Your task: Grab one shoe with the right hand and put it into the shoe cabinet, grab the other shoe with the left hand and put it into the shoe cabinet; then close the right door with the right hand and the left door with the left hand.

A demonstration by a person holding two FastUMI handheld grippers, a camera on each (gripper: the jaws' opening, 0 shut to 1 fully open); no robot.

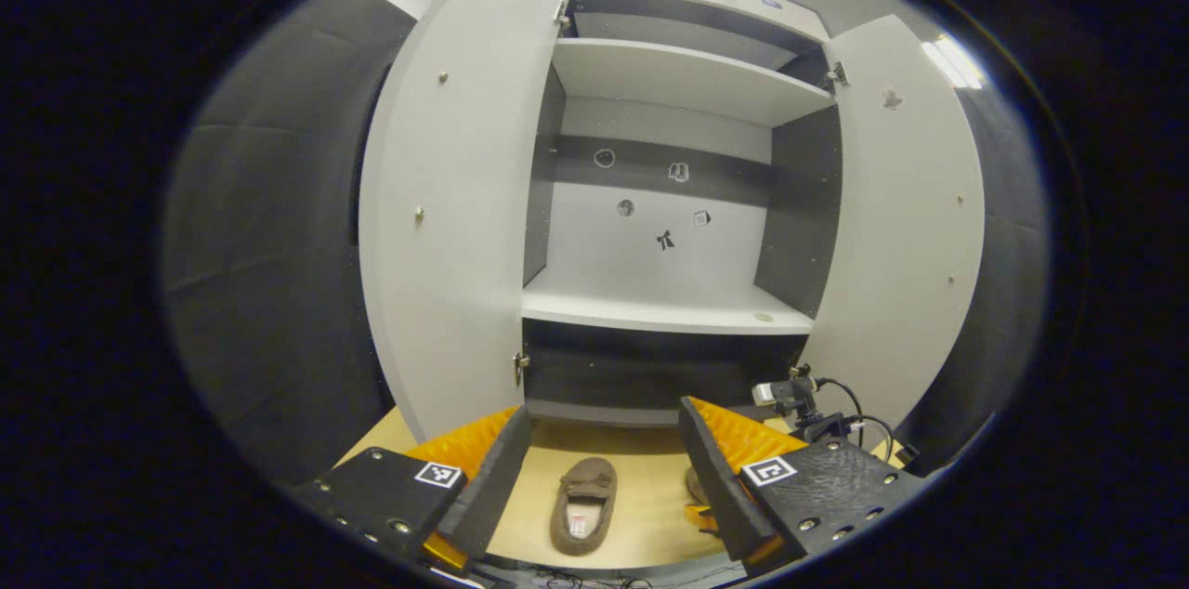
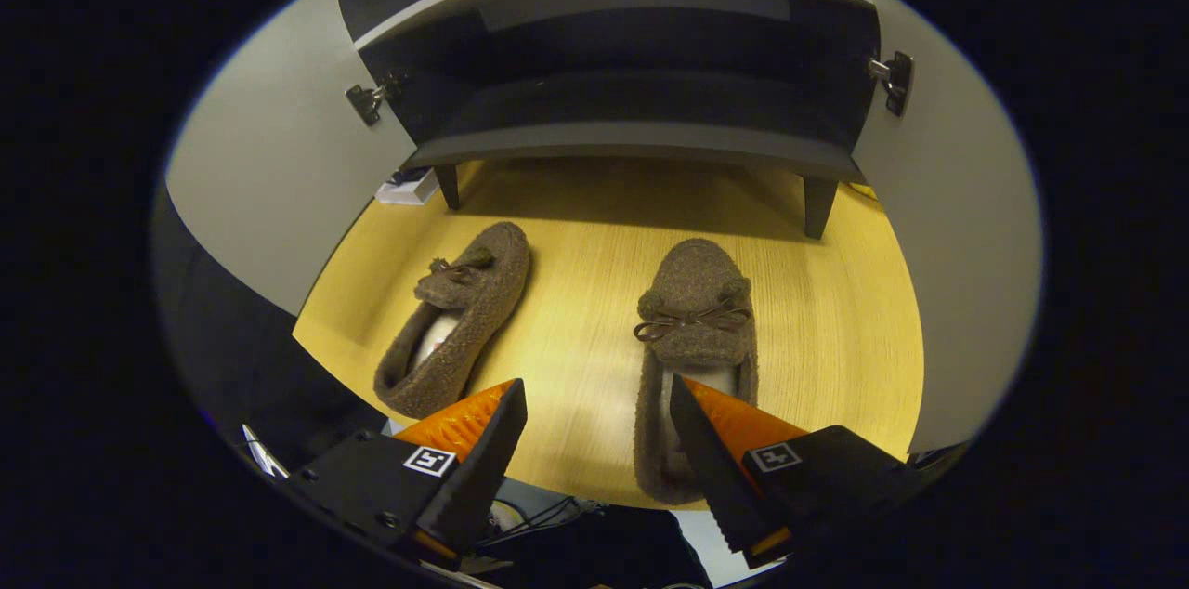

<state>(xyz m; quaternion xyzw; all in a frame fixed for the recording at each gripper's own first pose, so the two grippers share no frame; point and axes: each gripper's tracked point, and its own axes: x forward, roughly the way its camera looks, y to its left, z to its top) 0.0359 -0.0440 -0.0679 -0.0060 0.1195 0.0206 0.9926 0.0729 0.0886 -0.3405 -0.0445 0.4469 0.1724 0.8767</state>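
Observation:
Two brown fuzzy slippers with bows lie on the yellow wooden floor before the shoe cabinet. In the right gripper view, the left slipper lies angled and the right slipper points toward the cabinet. My right gripper is open low over the floor, one finger above the right slipper's heel opening. The left gripper is open and held higher, facing the cabinet, whose two doors stand wide. Between its fingers one slipper shows; the other slipper peeks out behind a finger.
The left door and right door flank the pale shelves. A small camera on a stand with cables sits by the right door's foot. A white object lies under the cabinet beside a leg.

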